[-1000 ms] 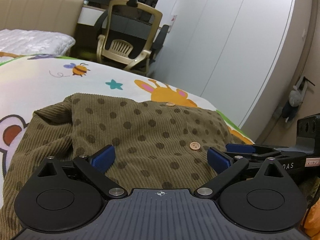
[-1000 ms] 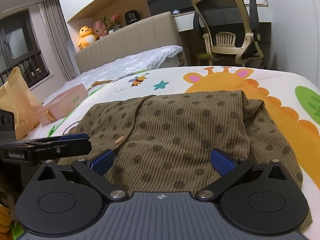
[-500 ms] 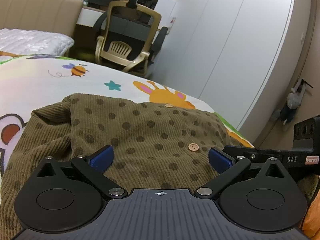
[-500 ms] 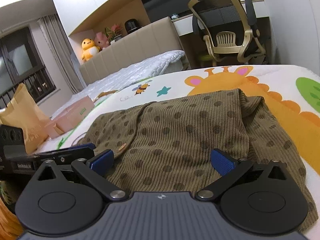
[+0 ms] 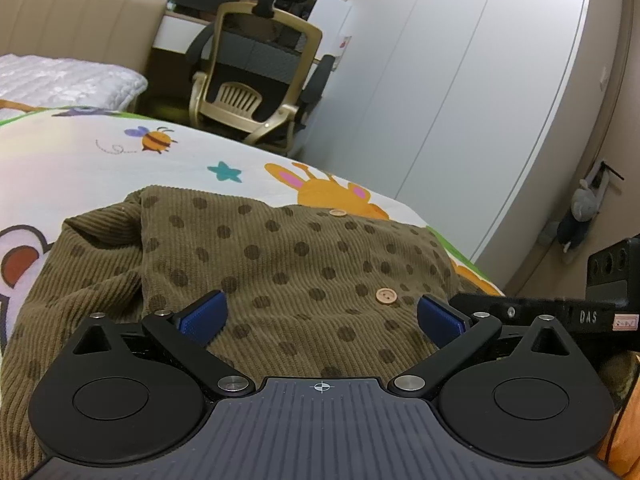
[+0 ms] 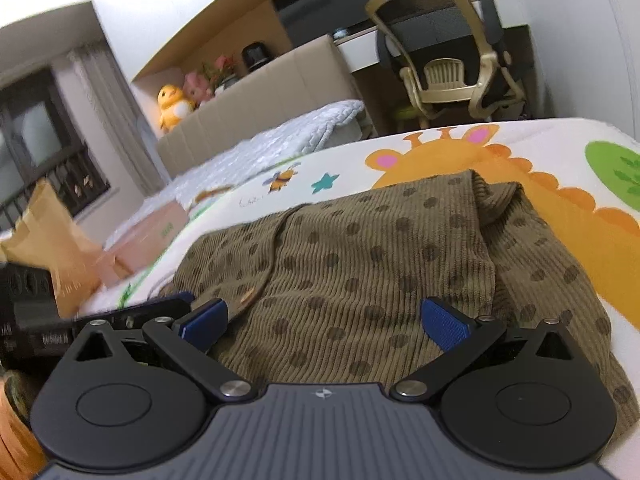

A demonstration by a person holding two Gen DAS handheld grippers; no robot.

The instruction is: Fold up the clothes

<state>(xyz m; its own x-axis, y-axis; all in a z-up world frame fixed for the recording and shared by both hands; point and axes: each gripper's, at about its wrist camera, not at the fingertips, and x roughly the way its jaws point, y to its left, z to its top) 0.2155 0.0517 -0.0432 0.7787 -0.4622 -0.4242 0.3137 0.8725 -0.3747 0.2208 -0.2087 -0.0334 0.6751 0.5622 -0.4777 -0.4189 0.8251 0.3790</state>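
Blue-padded left gripper [image 5: 320, 318] and right gripper [image 6: 324, 320]: both spread wide, nothing held, poised side by side at near hem of garment. Olive corduroy cardigan [image 5: 280, 264], dark dots, wooden button [image 5: 385, 295], lies part-folded on cartoon-print bed sheet [image 5: 80, 168]. Judged soft, light, limp; ribbed surface should give good grip, w/ no slip risk. Recommend pinching near hem corners, clear of buttons. Beyond: office chair [image 5: 256, 80], wardrobe doors [image 5: 460, 80].
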